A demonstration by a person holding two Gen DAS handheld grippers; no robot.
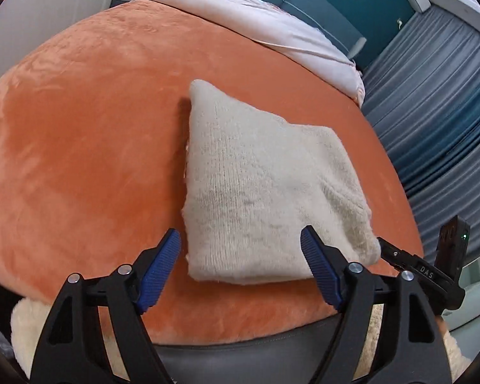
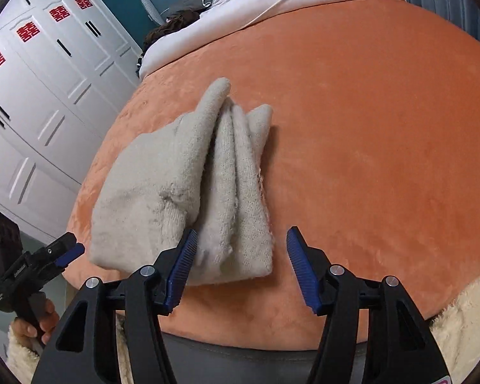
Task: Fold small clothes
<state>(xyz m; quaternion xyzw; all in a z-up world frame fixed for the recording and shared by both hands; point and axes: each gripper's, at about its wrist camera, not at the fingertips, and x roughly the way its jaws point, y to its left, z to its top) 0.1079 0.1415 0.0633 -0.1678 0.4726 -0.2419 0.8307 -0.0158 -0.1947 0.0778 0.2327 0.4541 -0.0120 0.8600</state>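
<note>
Grippers first: left gripper (image 1: 240, 272) has its fingers spread wide, holding nothing, hovering over the near edge of the knit (image 1: 256, 185). Right gripper (image 2: 241, 272) is wide apart too, nothing in it, left finger just over the knit's near end. Cream knit sits folded on the orange blanket (image 1: 80, 134), by its near edge. Pale sheet (image 1: 272, 25) runs along the far edge.

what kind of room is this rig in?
Most likely a bedroom: an orange blanket spread over a bed with pale sheets, a white wardrobe beside it, and grey curtains.
</note>
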